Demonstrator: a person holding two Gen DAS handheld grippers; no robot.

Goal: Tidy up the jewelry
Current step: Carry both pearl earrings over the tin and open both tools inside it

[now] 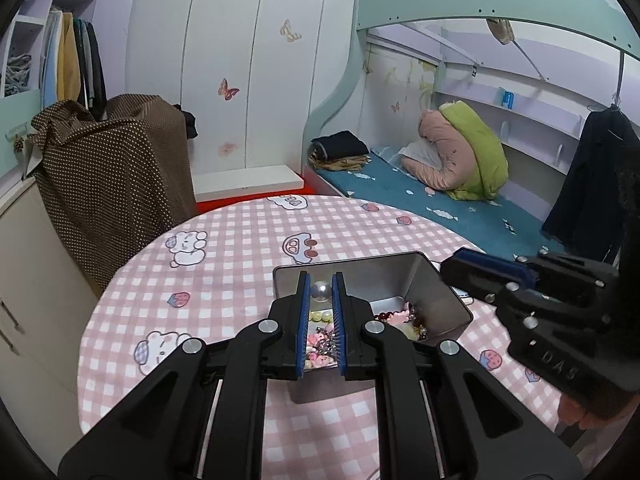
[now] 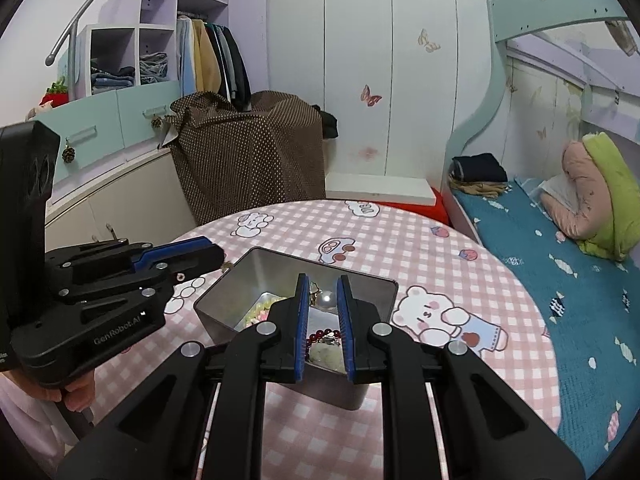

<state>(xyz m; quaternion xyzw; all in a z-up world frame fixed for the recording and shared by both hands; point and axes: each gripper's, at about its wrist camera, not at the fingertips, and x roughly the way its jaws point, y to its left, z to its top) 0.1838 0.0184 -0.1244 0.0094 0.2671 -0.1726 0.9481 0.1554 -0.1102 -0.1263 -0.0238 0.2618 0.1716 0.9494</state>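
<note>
Over the tin [image 1: 440, 288], both claws pinching pearls.

"GenRobot.AI" printed on left hand-held gripper [image 2: 200, 256] body.

One metal tin [image 1: 440, 292]; two pearls [image 1: 321, 291], one in each tongs; one red bead bracelet [image 2: 322, 336].

Pearl [image 1: 321, 291] between left tool [image 1: 321, 294] tips
</note>
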